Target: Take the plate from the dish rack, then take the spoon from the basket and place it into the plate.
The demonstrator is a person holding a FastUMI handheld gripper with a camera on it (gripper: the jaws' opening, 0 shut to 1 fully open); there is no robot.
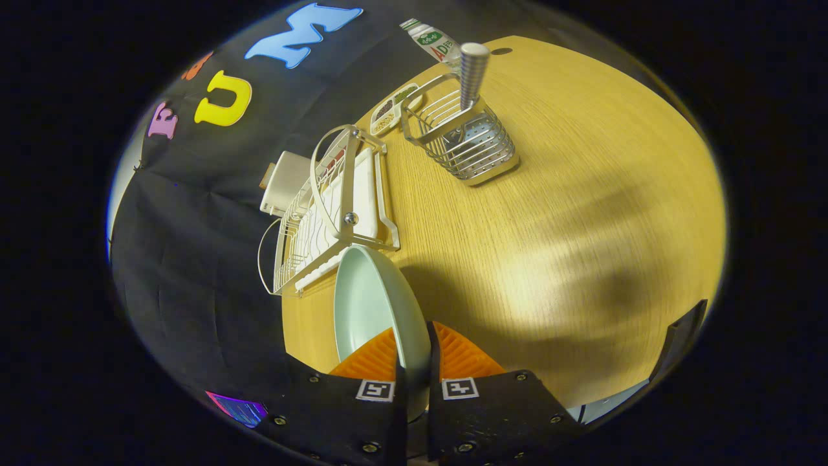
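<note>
Item: gripper [414, 362], fingers [462, 356] pinching the rim of the pale green plate [369, 304], one finger on each face. Plate is hanging edge-on, clear of the white dish rack [336, 207], which is sitting near the table's [582, 213] wall-side edge. Spoon [473, 74] is standing handle-up in the wire basket [462, 139], beyond the rack along the same edge. Risk, as a judgement: a thin rim grip is letting the plate pivot or slip while it is being lowered flat; a swing could be clipping the rack.
</note>
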